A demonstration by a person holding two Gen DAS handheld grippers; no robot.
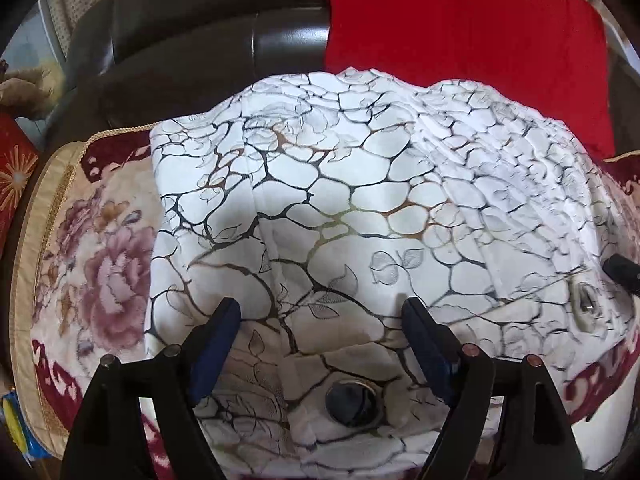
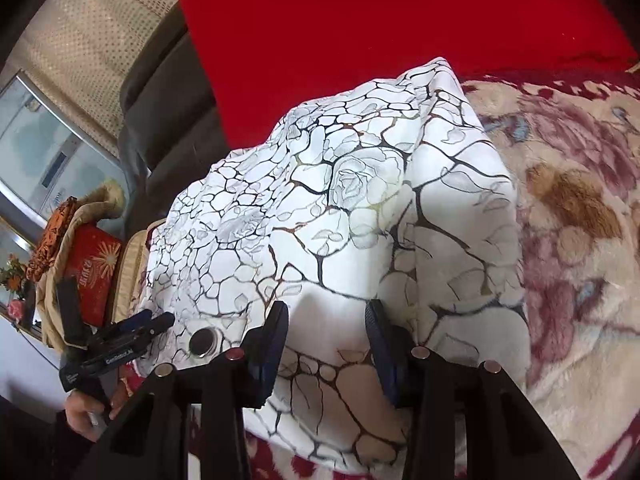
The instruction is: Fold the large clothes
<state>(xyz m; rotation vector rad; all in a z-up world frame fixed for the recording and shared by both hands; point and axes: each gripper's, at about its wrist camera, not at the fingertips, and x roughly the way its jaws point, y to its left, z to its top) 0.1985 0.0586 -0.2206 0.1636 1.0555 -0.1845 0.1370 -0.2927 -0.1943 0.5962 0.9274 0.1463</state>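
Cloth: white fabric (image 1: pixel 344 208) with a dark cracked-vein and rose print and metal eyelets (image 1: pixel 352 402) along the near hem; it looks more like a curtain panel than a garment.
Position: laid on the floral blanket (image 1: pixel 100 264) over a sofa seat, reaching back to the red cloth (image 1: pixel 460 20) on the backrest.
Fold state: layers are seen stacked at the near edge, and the far part is bunched in fine pleats, so at least one fold is judged done; the bundle is still large and loose.
Left gripper (image 1: pixel 320 312): jaws set wide, hovering over the near hem, nothing held. In the right wrist view this gripper (image 2: pixel 158 322) is seen beside an eyelet (image 2: pixel 204 340).
Right gripper (image 2: pixel 326 314): jaws wide apart above the hem on the other side, nothing held; contact with the cloth cannot be told.
Remaining: judged about half way; hem to be gripped at both sides, folded over again, and smoothed.
Surroundings: red box (image 2: pixel 94 268) and a tan coat (image 2: pixel 60 248) lie left of the sofa.
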